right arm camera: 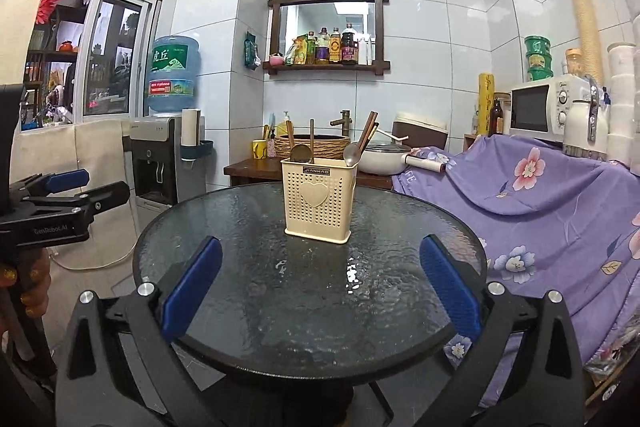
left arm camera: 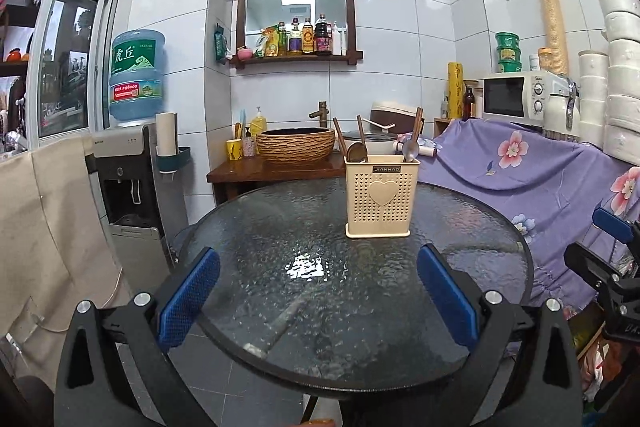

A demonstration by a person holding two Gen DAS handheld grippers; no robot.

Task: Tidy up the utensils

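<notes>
A cream perforated utensil holder (left arm camera: 381, 195) with a heart on its front stands upright on the round dark glass table (left arm camera: 280, 227); it also shows in the right wrist view (right arm camera: 318, 200). Wooden-handled spoons (left arm camera: 357, 151), a metal spoon (left arm camera: 411, 148) and dark chopsticks (right arm camera: 367, 135) stand in it. My left gripper (left arm camera: 318, 293) is open and empty, low over the table's near edge. My right gripper (right arm camera: 320, 285) is open and empty, also near the front edge, and shows at the right edge of the left wrist view (left arm camera: 608, 247). The left gripper shows at the left of the right wrist view (right arm camera: 80, 187).
A water dispenser (left arm camera: 128, 163) with a blue bottle stands left of the table. Behind it is a wooden counter with a woven basin (left arm camera: 296, 143) and a white pot (right arm camera: 386, 155). A purple floral cloth (left arm camera: 540, 179) covers furniture at the right, with a microwave (left arm camera: 516, 95) above.
</notes>
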